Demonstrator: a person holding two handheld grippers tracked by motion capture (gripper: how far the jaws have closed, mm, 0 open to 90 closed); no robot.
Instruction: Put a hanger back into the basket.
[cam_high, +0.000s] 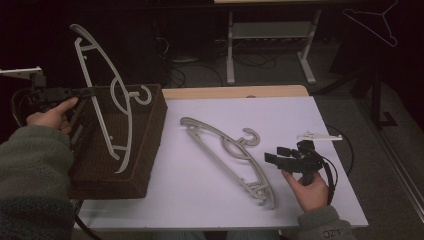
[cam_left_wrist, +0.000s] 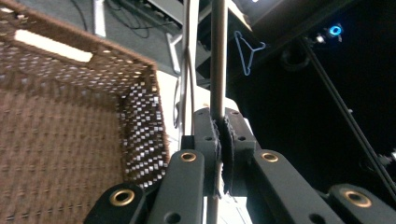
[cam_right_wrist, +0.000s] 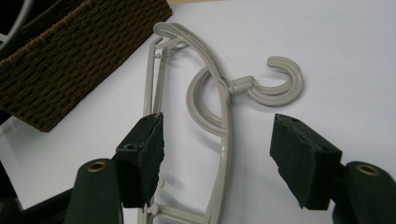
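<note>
A grey plastic hanger (cam_high: 107, 95) stands upright over a brown woven basket (cam_high: 145, 145) at the table's left. My left gripper (cam_high: 91, 91) is shut on its thin straight bar. In the left gripper view the pads (cam_left_wrist: 209, 140) pinch that bar (cam_left_wrist: 218, 60), with the basket's inside (cam_left_wrist: 70, 130) to their left. A second grey hanger (cam_high: 225, 152) lies flat on the white table top (cam_high: 200, 200). My right gripper (cam_high: 275, 156) stands open just right of it. In the right gripper view the jaws (cam_right_wrist: 219, 140) straddle the hanger's curved arm (cam_right_wrist: 223, 135) without touching, its hook (cam_right_wrist: 282, 88) beyond them.
A thin wire hanger (cam_high: 372, 22) hangs in the dark at the far right. A white desk frame (cam_high: 270, 45) and cables stand on the floor behind the table. The table's wooden back edge (cam_high: 235, 91) runs behind the basket.
</note>
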